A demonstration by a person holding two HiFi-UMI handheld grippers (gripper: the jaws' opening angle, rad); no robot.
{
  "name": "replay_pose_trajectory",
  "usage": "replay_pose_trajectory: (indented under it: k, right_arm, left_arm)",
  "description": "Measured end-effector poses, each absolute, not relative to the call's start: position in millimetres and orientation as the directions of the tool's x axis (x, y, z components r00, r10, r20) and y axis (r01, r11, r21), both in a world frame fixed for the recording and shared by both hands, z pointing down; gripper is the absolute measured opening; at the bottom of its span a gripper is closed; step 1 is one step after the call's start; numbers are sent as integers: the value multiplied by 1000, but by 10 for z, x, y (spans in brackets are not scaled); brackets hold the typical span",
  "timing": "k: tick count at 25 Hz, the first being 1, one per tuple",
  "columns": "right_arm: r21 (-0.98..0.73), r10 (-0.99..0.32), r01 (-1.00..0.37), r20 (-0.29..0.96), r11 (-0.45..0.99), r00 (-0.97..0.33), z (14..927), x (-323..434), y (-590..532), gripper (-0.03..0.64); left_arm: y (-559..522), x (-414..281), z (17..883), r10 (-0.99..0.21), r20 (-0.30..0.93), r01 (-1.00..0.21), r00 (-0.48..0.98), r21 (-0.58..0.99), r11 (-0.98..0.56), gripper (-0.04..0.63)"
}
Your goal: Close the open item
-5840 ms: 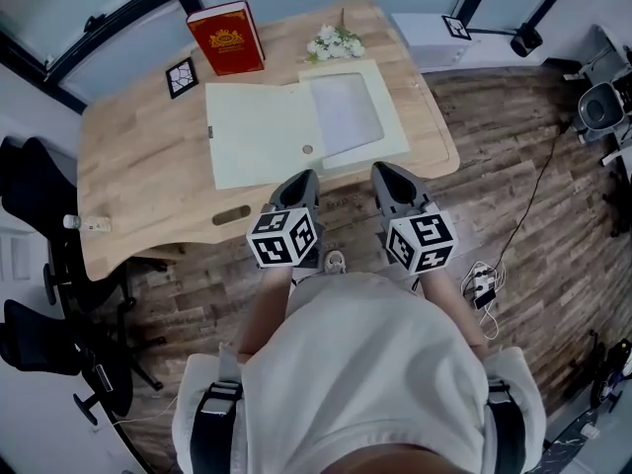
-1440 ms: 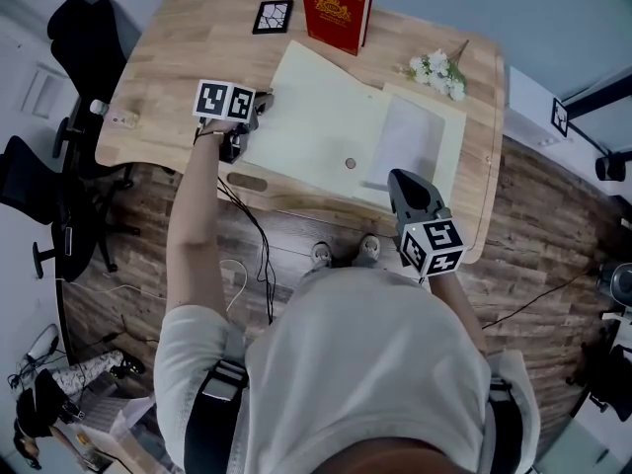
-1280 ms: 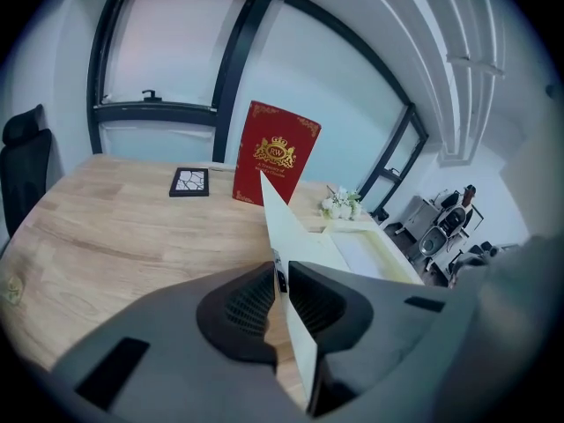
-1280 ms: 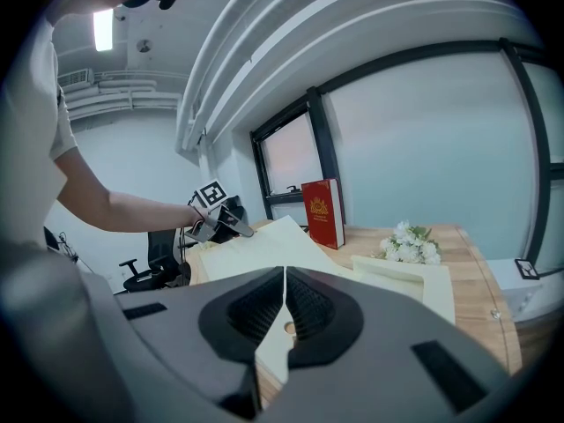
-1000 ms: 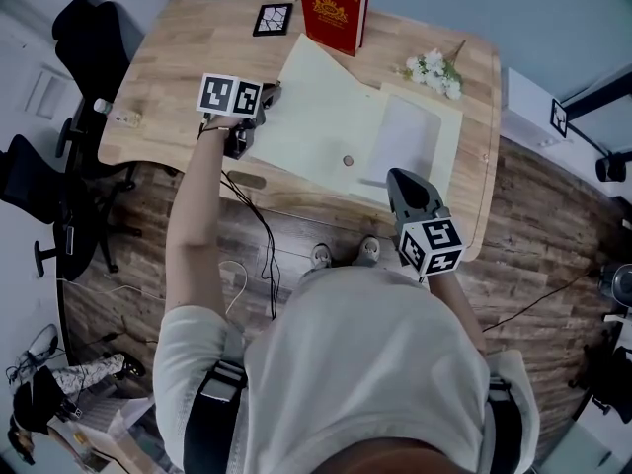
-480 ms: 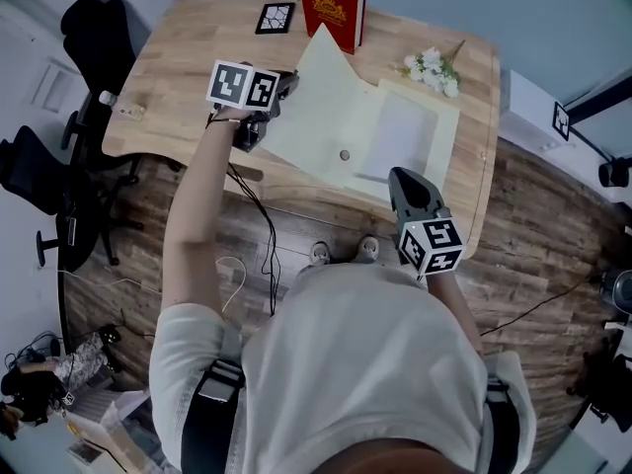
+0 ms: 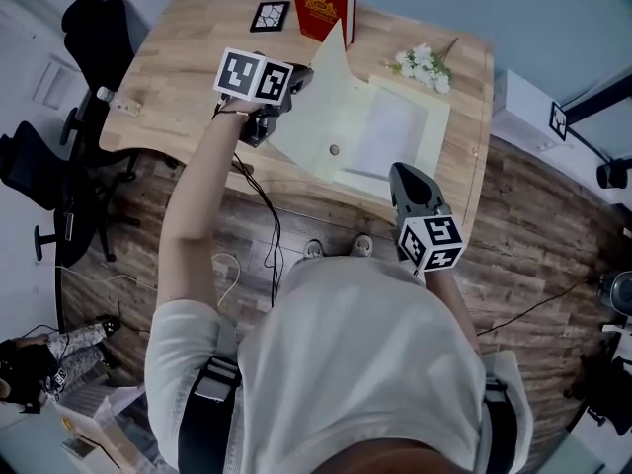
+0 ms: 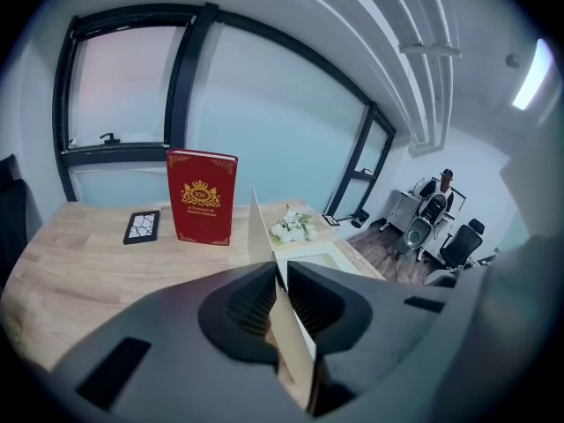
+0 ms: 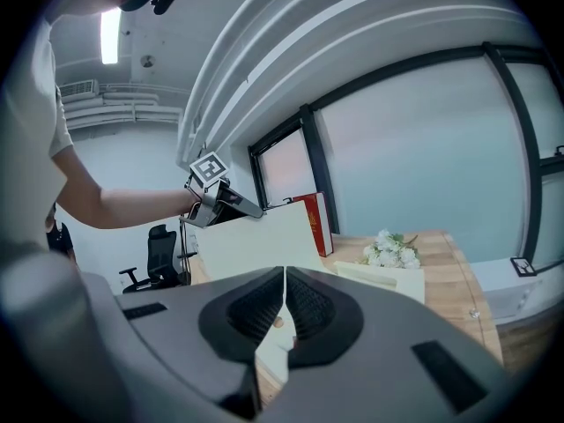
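Now we are clamping the raised lid (image 7: pixel 326 117) edgewise in the left gripper (image 7: pixel 299 79), the tray (image 7: pixel 436 117) lying right of its jaws; the right gripper (image 7: pixel 407 174) is hovering clenched, empty.

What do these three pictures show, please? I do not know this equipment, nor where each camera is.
No robot here: a person holds a two-jaw gripper in each hand. The head view is from a camera on the person's head, looking down; the other two are from a camera on each gripper. On the wooden table are a red book, white flowers, a small black-framed card and an open cream box. The left gripper is shut on the box's lid, which is tilted up. The right gripper is shut and empty, near the table's front edge.
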State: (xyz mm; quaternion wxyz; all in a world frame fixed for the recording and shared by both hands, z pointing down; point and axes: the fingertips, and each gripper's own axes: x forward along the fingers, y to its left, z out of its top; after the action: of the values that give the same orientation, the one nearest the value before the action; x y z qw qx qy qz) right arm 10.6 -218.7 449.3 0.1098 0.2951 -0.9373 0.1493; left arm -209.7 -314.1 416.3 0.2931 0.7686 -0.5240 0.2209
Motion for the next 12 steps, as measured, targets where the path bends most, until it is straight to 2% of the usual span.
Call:
replay_pose_trajectory:
  k: [12]
  right_arm:
    - [-209, -515, -575, 280, 791, -811, 4498, 329, -2232, 20]
  left_arm:
    - [-3166, -1577, 4032, -678, 626, -923, 385, 265, -280, 57]
